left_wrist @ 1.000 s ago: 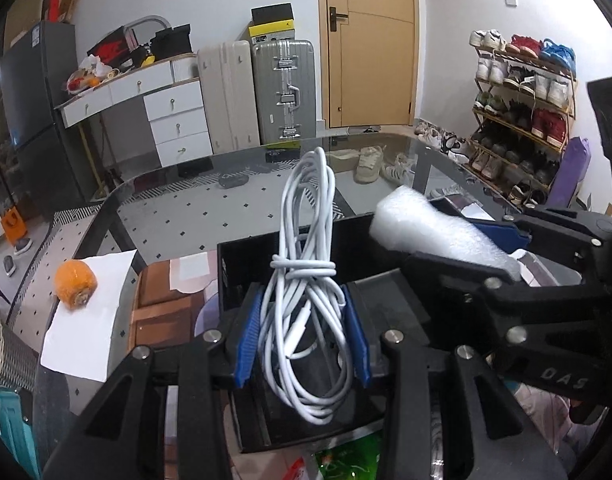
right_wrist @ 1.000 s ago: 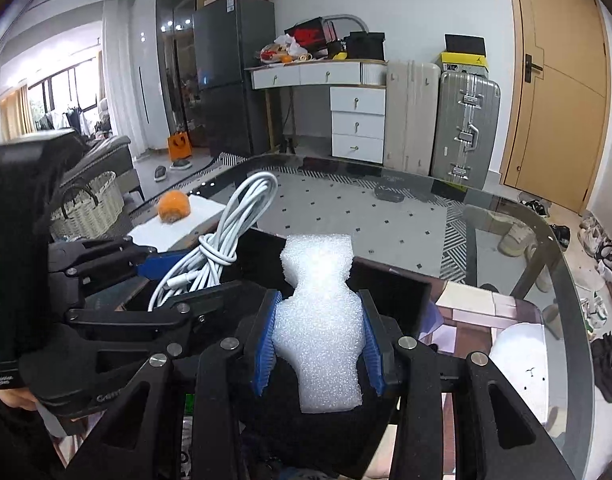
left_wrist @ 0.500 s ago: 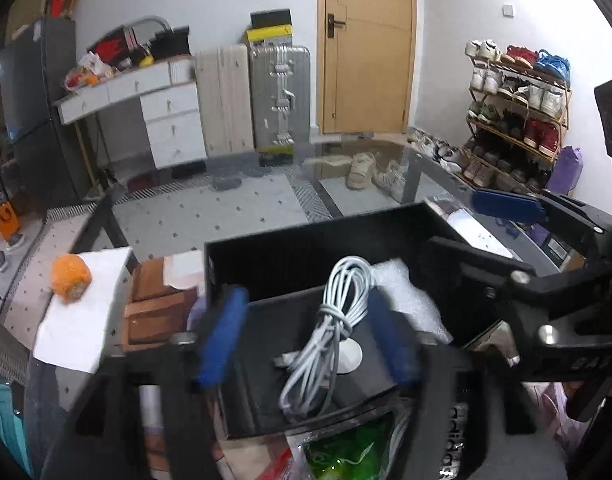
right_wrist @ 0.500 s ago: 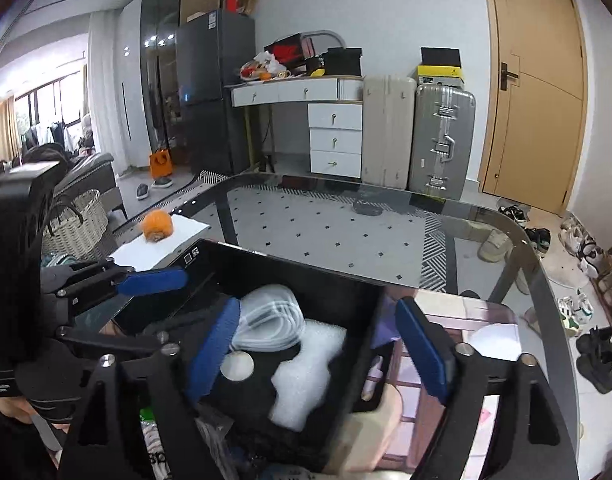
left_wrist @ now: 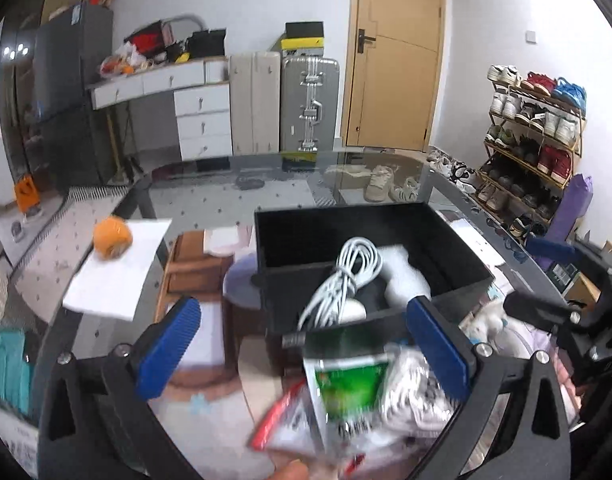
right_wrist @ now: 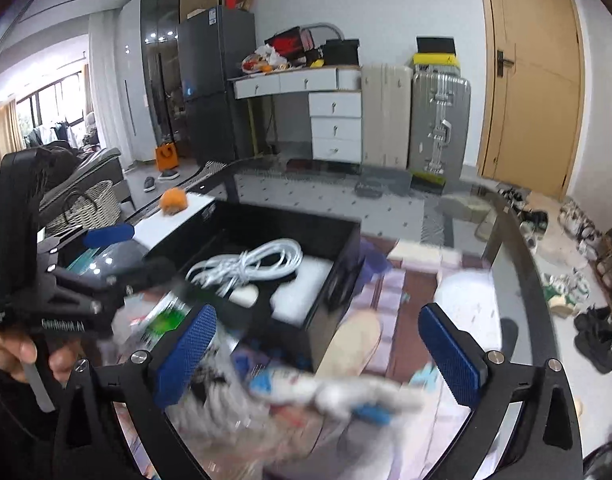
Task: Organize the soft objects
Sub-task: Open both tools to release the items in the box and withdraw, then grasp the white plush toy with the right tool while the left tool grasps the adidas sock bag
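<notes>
A black box stands on the glass table. Inside it lie a coiled white cable and a white foam piece, touching each other. My left gripper hovers before the box's near wall, its jaws opening wide with nothing gripped. My right gripper hangs beside the box's near corner, jaws opening too, with nothing pressed between the pads. A blurred heap of soft items and a green packet lies under both grippers.
An orange ball rests on a white sheet left of the box. A white plush thing lies to the right. A brown wooden piece shows beneath the glass. The table rim curves along the right.
Both grippers let go: the cable and the foam dropped into the black box. Both jaws spread wide and both grippers drew back from the box toward the heap.
</notes>
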